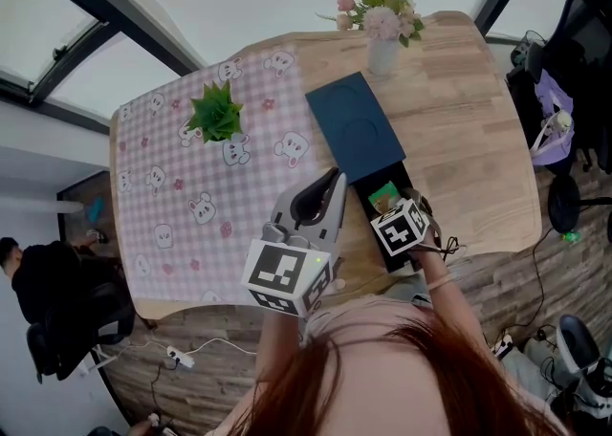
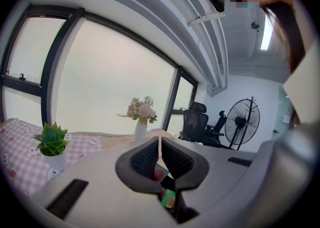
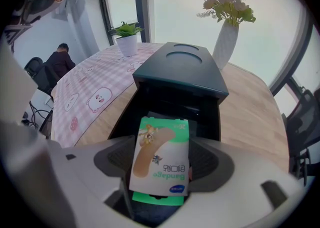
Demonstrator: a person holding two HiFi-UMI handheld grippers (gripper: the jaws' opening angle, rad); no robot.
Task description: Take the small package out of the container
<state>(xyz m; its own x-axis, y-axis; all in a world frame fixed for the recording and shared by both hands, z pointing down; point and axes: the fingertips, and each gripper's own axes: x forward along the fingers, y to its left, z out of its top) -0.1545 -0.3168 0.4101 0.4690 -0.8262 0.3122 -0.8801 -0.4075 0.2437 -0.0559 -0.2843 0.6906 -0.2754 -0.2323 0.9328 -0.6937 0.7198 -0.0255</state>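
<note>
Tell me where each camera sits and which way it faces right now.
Head view: on the person's head, looking steeply down at the table; hair, right forearm, left gripper and right gripper show.
Left gripper view: rides the left gripper, facing across the table to the window; jaws together.
Right gripper view: rides the right gripper, facing into the box; jaws clamp the package.
Shared: the vase shows in all three.

Soft daylight floods in from the blown-white windows (image 2: pixel 115 77) at twelve o'clock, shadows on the counter (image 1: pixel 469 128) lie faint, and fisheye bending warps every edge, with black corners.
</note>
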